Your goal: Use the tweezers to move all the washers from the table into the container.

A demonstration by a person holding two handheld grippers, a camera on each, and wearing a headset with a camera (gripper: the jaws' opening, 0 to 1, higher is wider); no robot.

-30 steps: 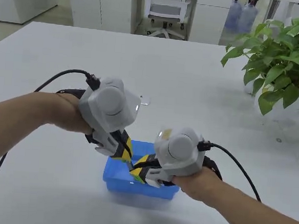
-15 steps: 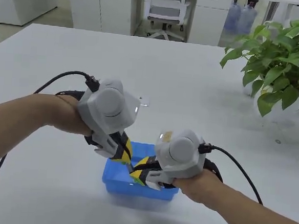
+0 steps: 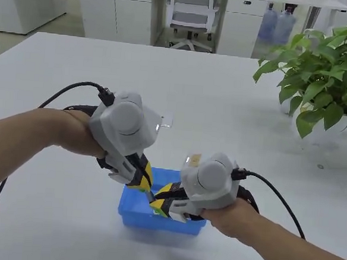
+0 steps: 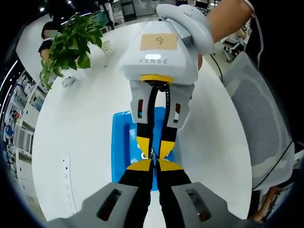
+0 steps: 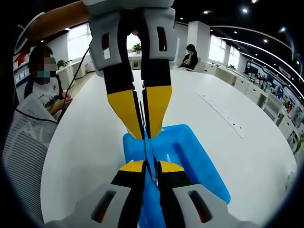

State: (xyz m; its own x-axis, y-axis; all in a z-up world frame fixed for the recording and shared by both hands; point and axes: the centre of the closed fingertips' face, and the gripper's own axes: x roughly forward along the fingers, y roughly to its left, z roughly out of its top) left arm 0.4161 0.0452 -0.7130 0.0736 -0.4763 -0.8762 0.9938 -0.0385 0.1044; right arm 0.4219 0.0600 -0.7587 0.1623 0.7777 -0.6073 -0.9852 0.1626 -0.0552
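Head view — left tool (image 3: 149,191) and right tool (image 3: 155,202) meet above the container (image 3: 133,213) at six o'clock, both clamped on the tweezers (image 5: 148,149); seemingly a handover — next, one lets go.

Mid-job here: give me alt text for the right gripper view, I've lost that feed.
Both grippers face each other above a blue container on the white table, each shut on the thin tweezers: the right gripper rises from the bottom, the left gripper reaches down from the top.
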